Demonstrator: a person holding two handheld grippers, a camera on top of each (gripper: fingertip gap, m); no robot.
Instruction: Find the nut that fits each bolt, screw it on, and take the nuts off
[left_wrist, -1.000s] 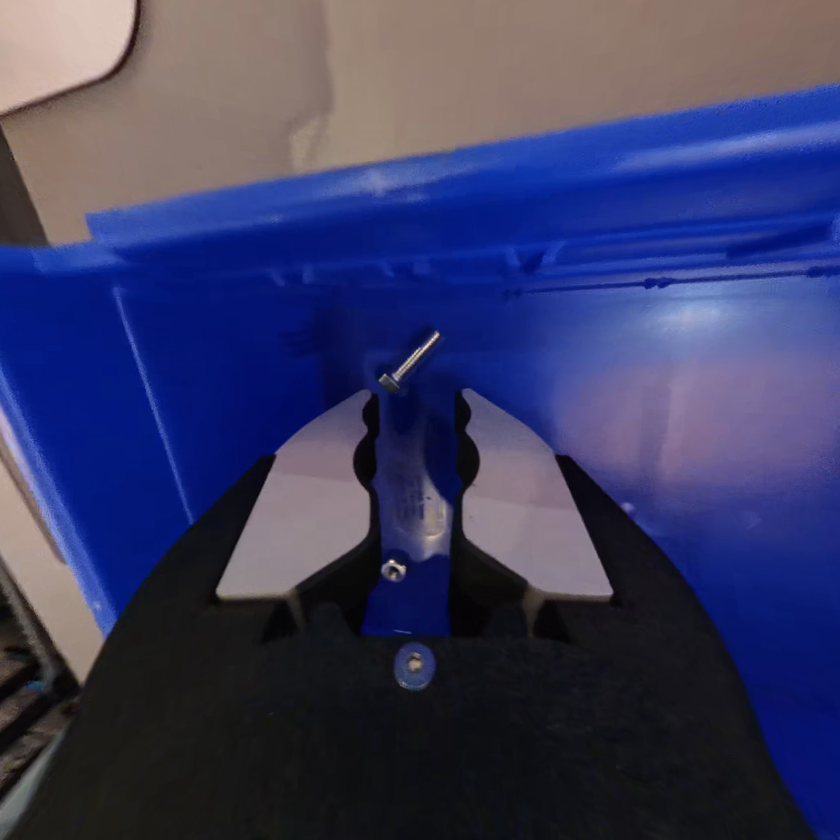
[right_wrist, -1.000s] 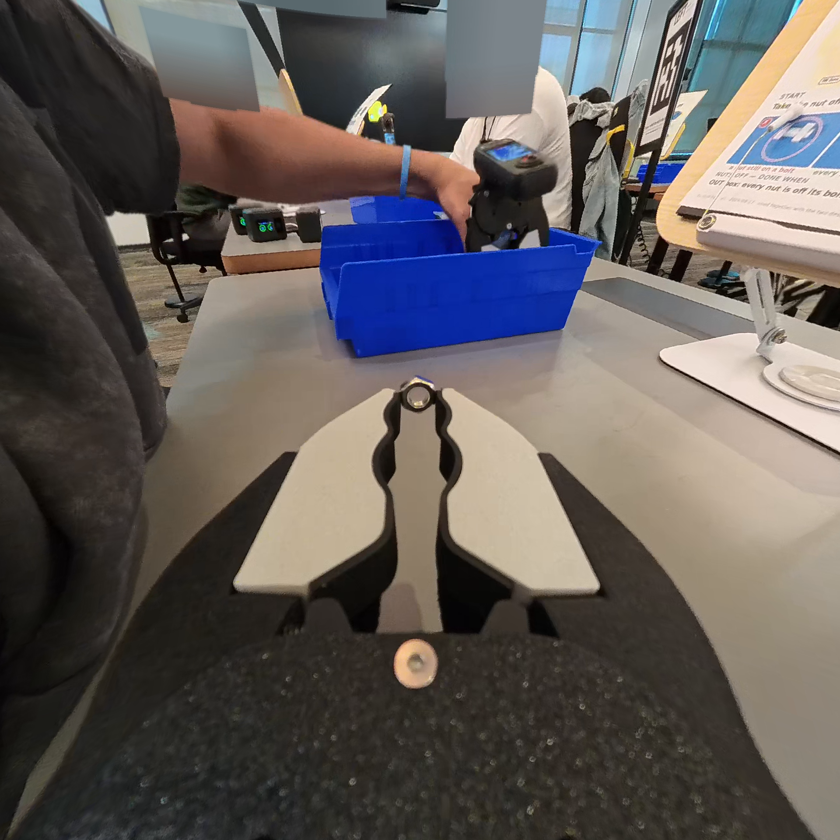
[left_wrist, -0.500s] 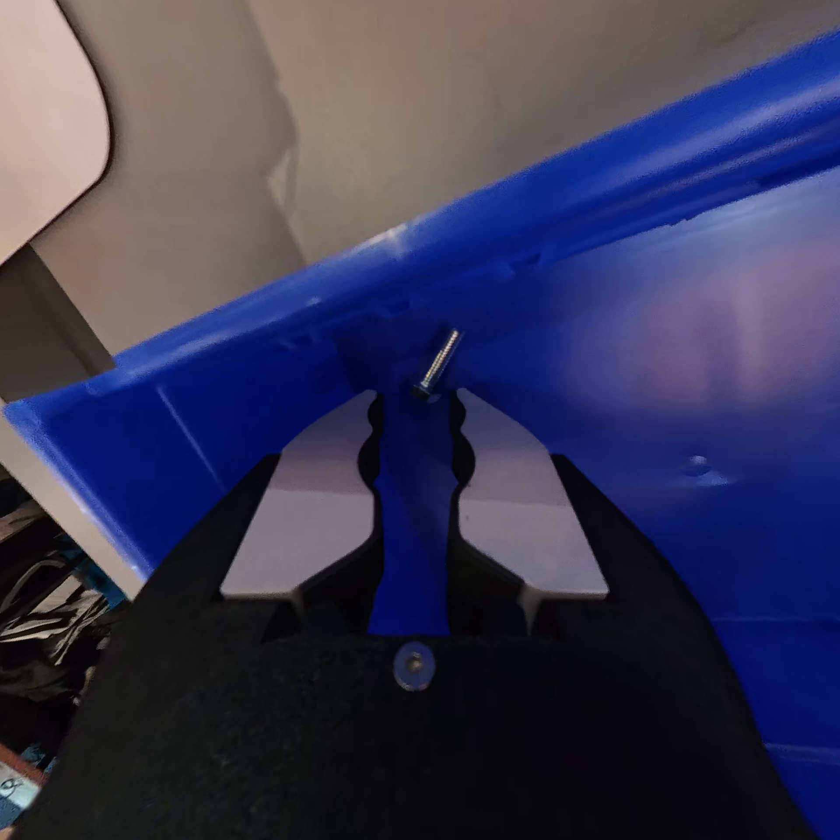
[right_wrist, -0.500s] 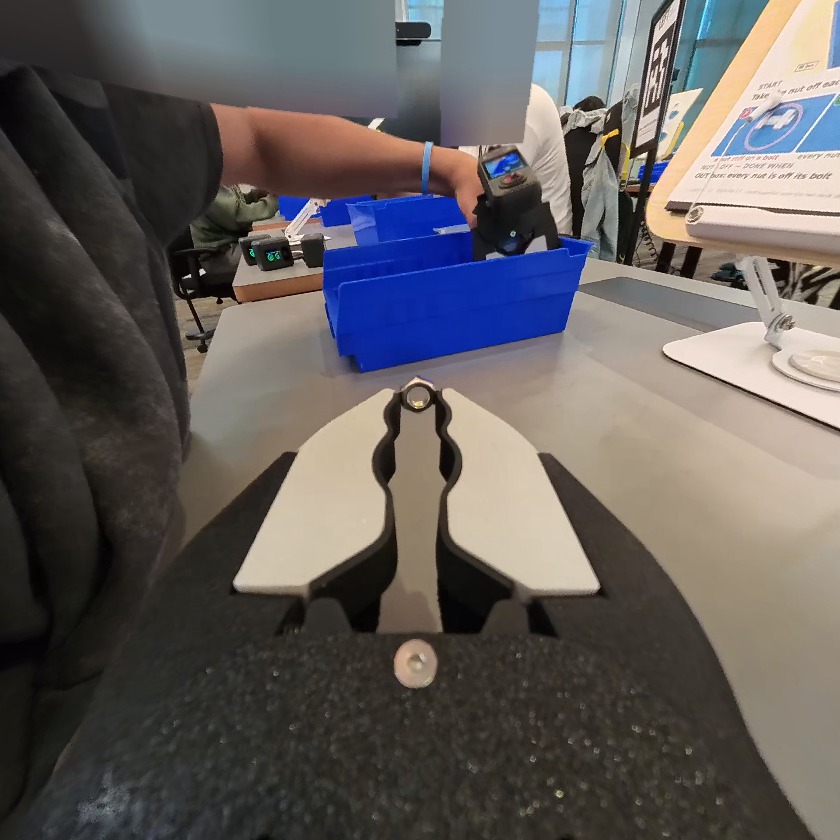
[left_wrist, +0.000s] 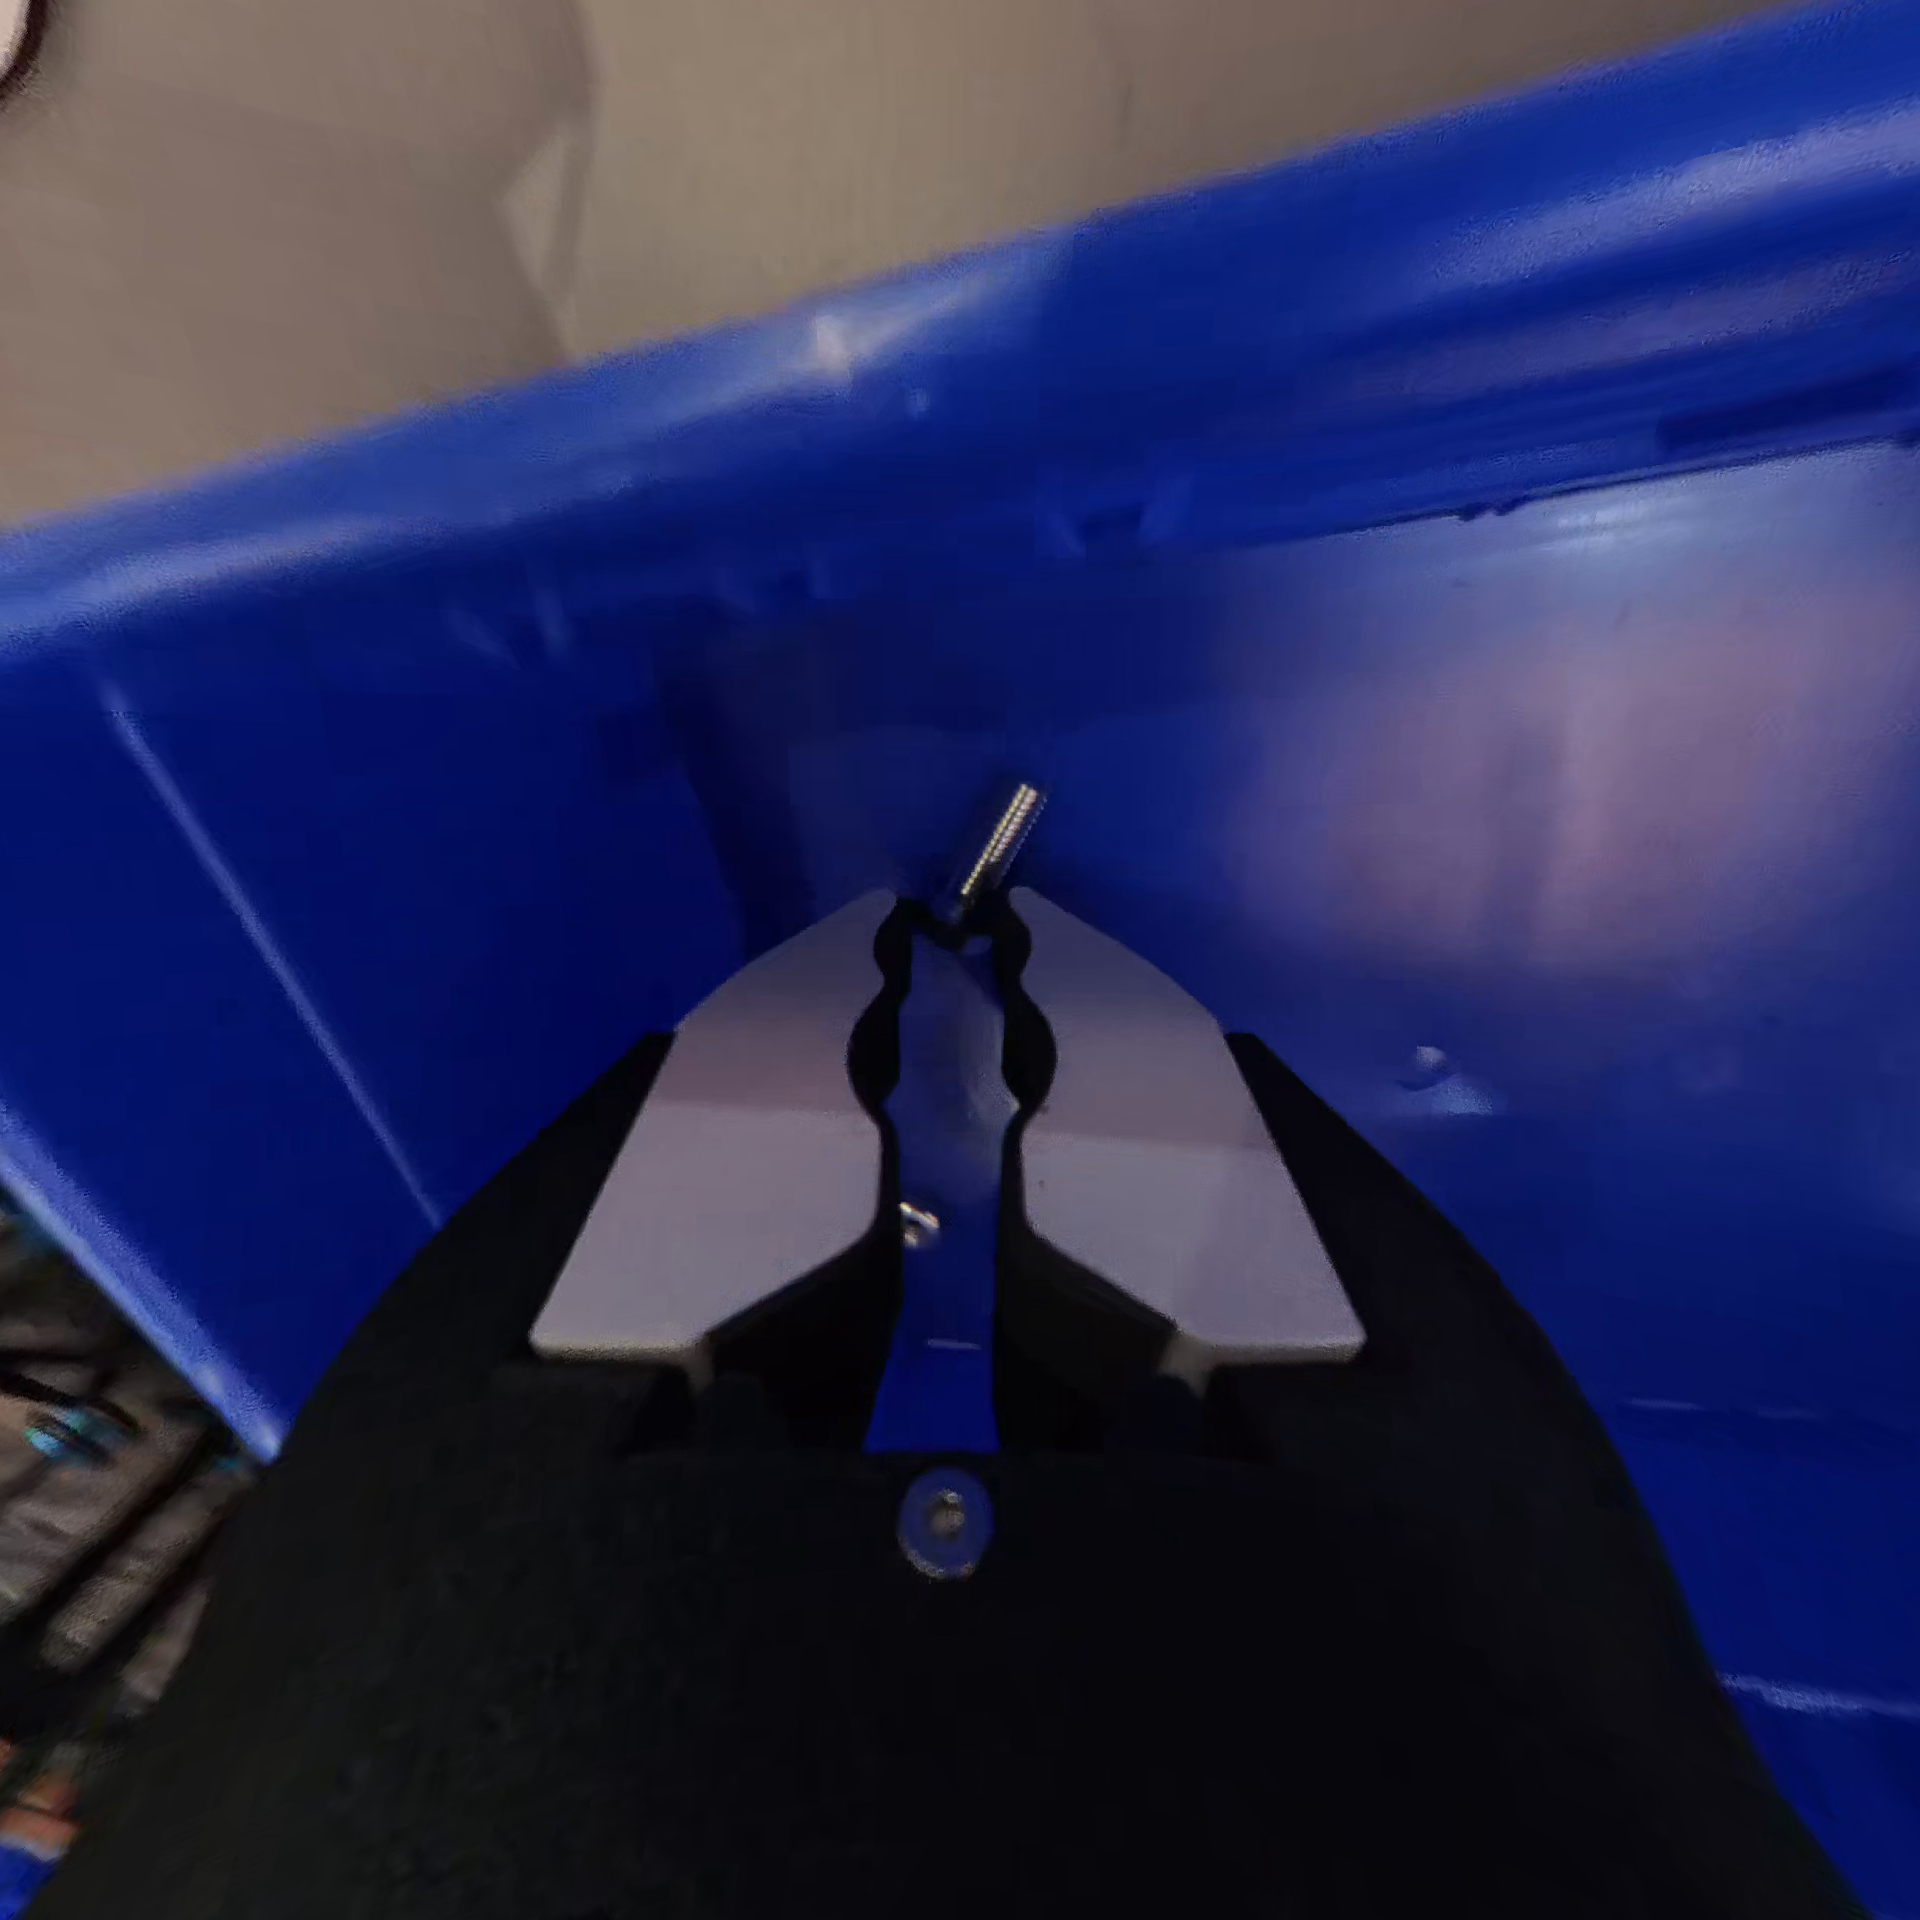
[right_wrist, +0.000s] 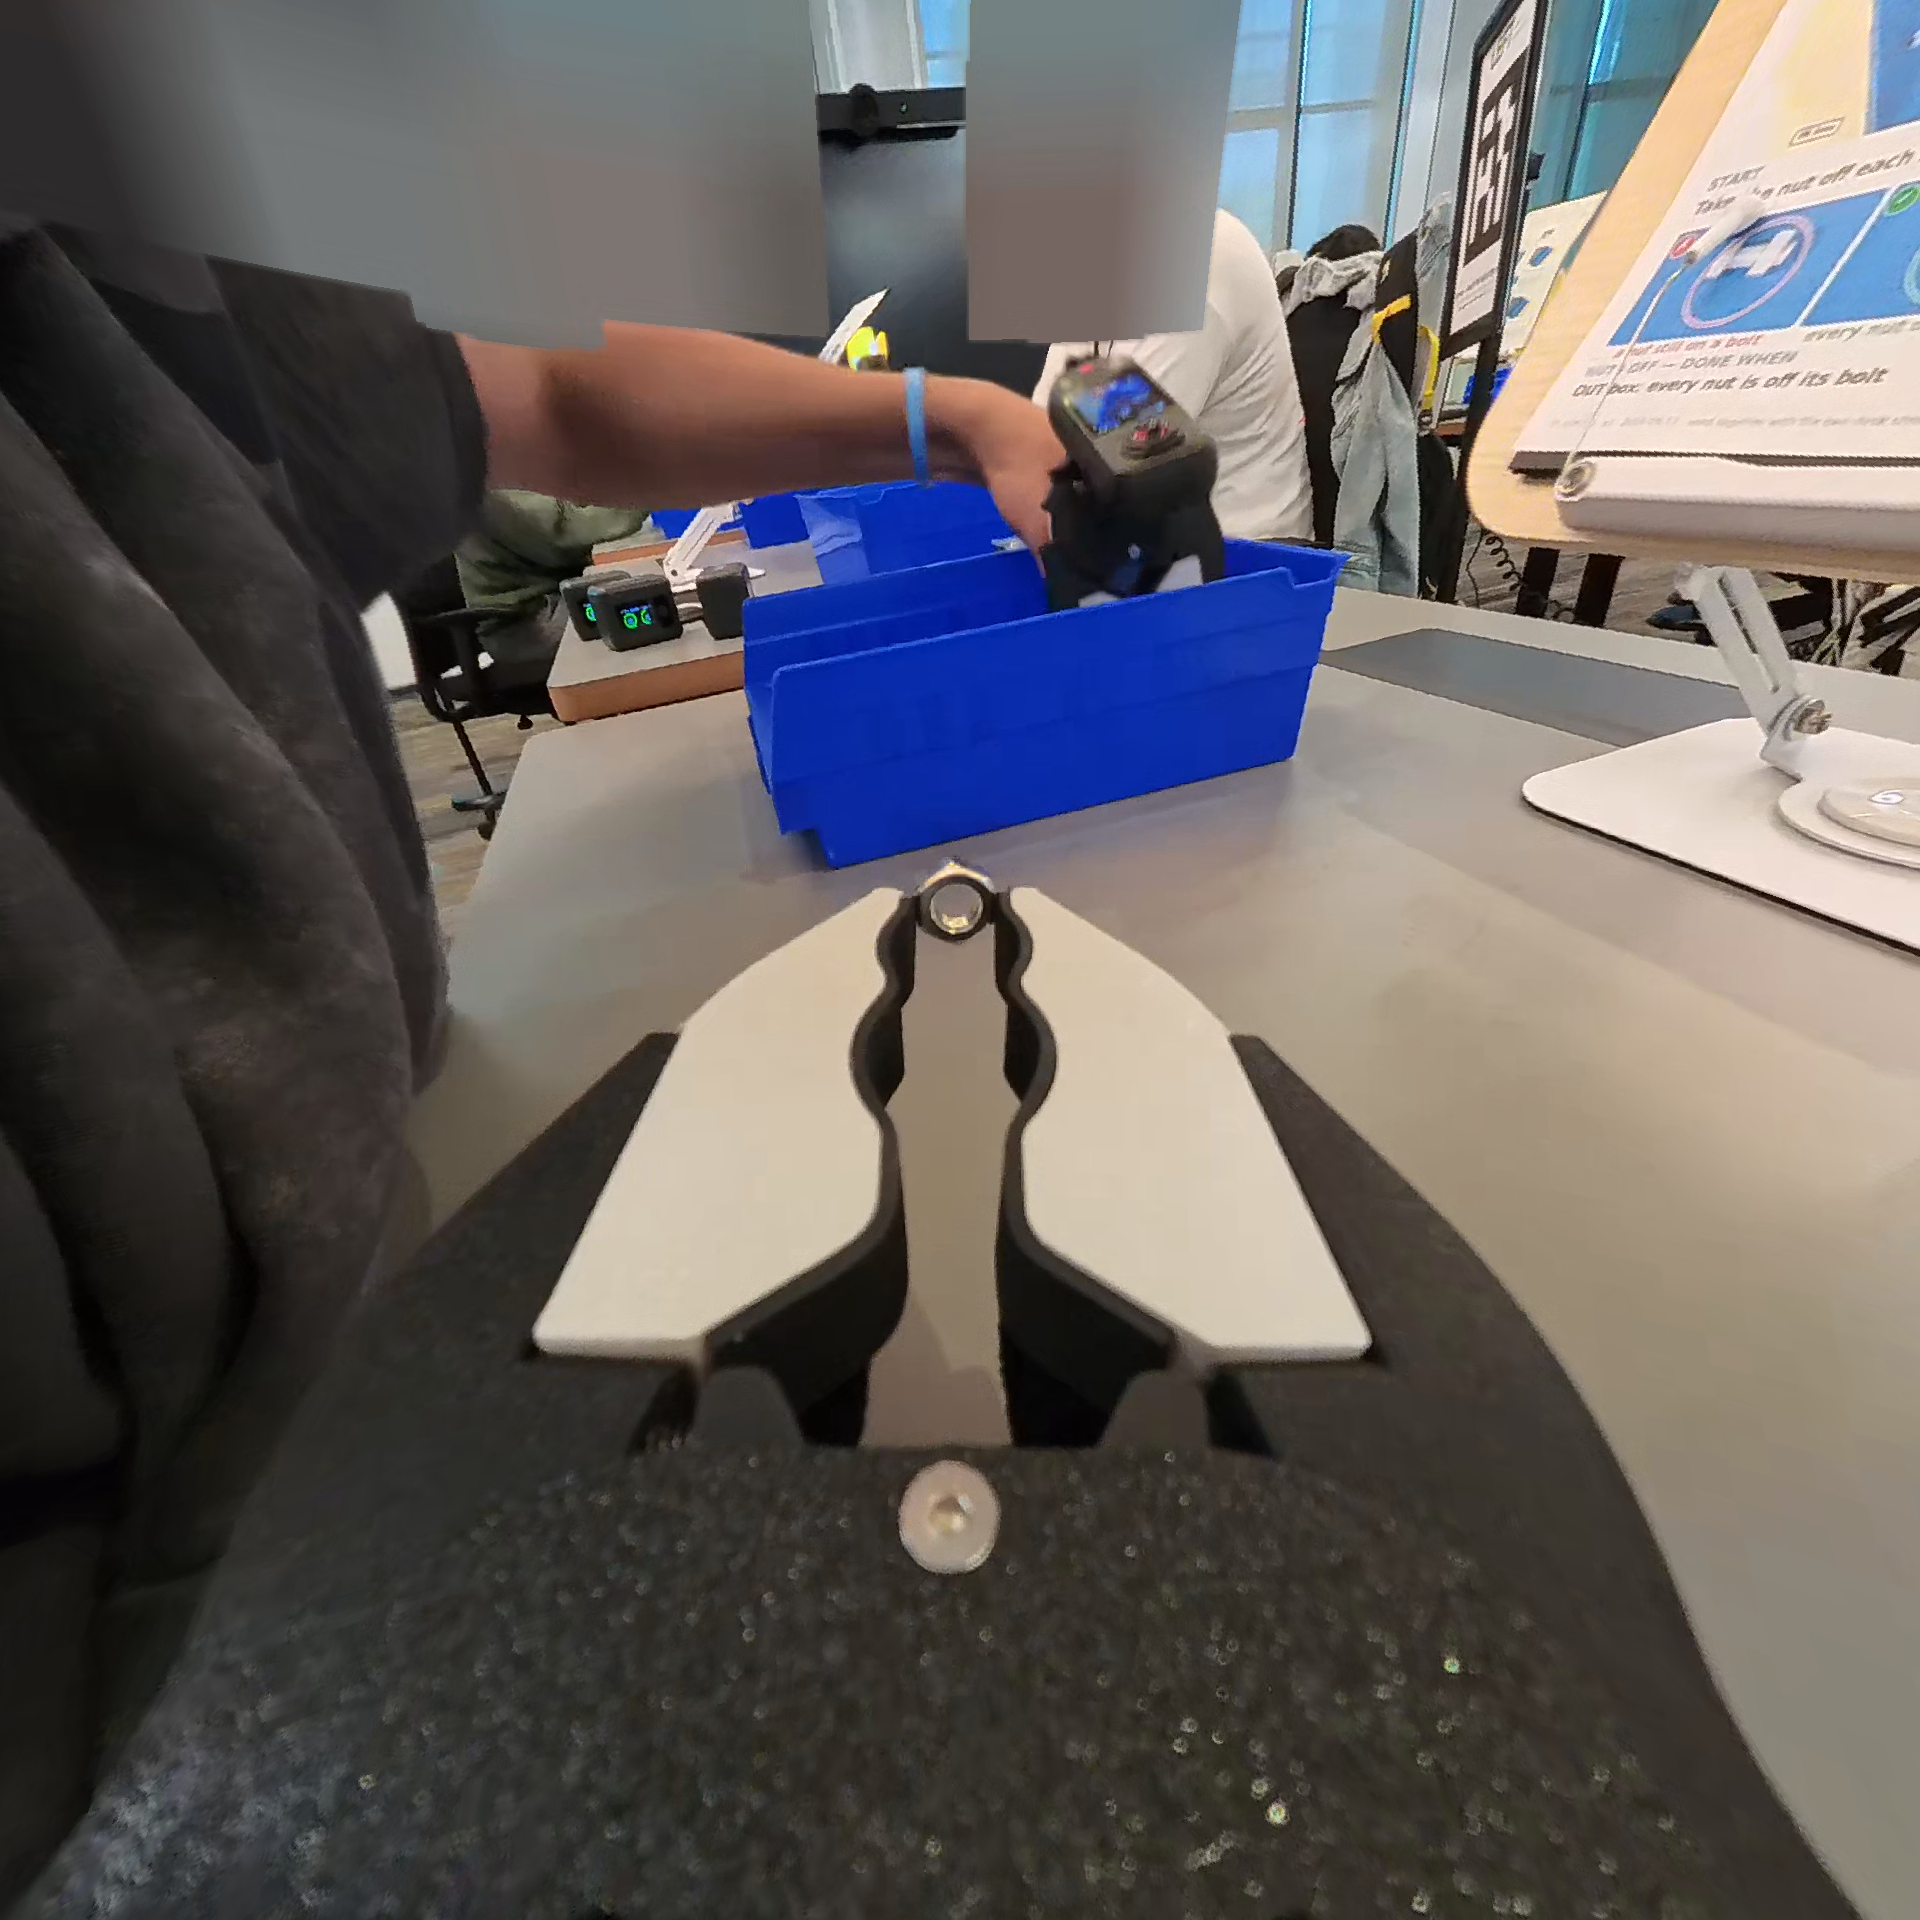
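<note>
Grey and broad, the bench (right_wrist: 1455, 987) carries a blue bin (right_wrist: 1039, 717) near its far edge and a white stand (right_wrist: 1704, 821) holding a printed instruction sheet (right_wrist: 1756, 312), whose wording I leave unread. Down inside the bin, the left gripper (left_wrist: 958, 914) has its jaws drawn narrow around the head of a small bolt (left_wrist: 992, 847), its threaded shank slanting up toward the bin wall. Nearer me, above the bench, the right gripper (right_wrist: 958, 906) pinches a hex nut (right_wrist: 958, 912) at its jaw tips.
</note>
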